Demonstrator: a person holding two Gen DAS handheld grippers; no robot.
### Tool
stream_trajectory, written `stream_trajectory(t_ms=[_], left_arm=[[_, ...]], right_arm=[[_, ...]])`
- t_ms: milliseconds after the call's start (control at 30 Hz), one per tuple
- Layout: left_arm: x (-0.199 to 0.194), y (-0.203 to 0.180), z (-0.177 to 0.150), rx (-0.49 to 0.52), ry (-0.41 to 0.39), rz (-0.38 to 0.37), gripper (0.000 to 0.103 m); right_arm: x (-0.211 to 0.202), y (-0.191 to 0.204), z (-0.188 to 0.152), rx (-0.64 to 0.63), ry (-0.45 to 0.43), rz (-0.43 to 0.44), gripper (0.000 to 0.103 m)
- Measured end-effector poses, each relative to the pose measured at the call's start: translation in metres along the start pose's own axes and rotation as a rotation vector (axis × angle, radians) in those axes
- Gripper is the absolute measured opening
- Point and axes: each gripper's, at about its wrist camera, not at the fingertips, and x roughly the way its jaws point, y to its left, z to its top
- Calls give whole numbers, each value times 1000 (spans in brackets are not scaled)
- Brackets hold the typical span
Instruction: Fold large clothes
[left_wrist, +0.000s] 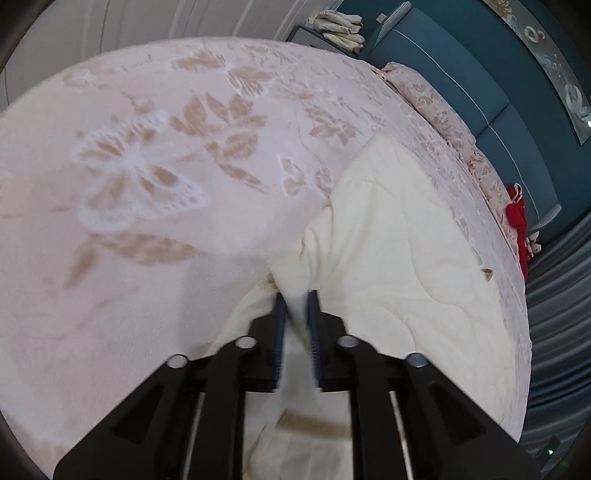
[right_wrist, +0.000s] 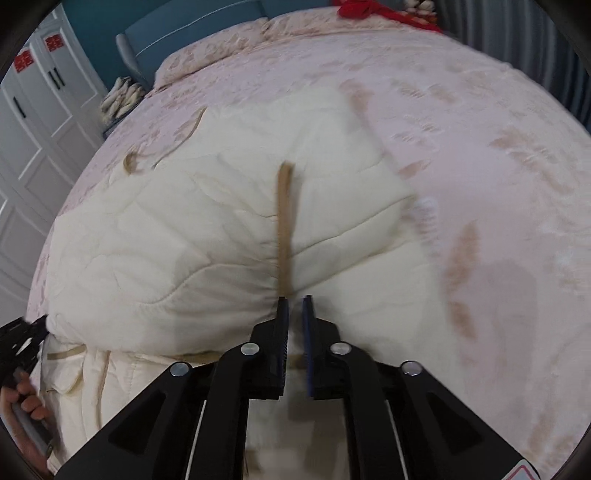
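The cream quilted garment (right_wrist: 207, 229) lies folded on the pink floral bedspread (left_wrist: 129, 166). The left gripper (left_wrist: 297, 295) pinches a fold, seemingly loosely; the right gripper (right_wrist: 295, 301) stands slightly parted over blurred cloth, grip unclear.

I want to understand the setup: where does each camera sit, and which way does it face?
Left wrist: on the left gripper, looking down its fingers at the cream quilted garment on the pink bedspread.
Right wrist: on the right gripper, facing the same garment; a hand shows at the left edge.
Shared: garment, bedspread, blue headboard.
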Motion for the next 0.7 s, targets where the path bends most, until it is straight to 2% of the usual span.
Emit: stream_trajectory(t_ms=[100, 200, 333, 433, 533, 567, 667, 700], left_arm=[[-43, -7, -1, 65, -66, 36, 19], [-63, -39, 0, 137, -84, 6, 19], [-36, -105, -6, 284, -22, -43, 19], [-4, -128, -21, 340, 41, -17, 19], [24, -119, -35, 329, 109, 26, 19], [30, -113, -37, 320, 122, 30, 19], [40, -97, -43, 317, 125, 36, 6], [41, -95, -44, 331, 126, 34, 5]], right_arm=[[-30, 4, 5, -5, -70, 32, 14], [-35, 28, 20, -19, -91, 102, 14], [-16, 82, 32, -131, -67, 145, 14], [7, 103, 25, -186, -11, 130, 14], [32, 97, 11, -197, 44, 87, 11], [35, 92, 6, -198, 50, 80, 4], [42, 76, -7, -175, 58, 108, 0], [42, 72, -9, -167, 59, 117, 0]])
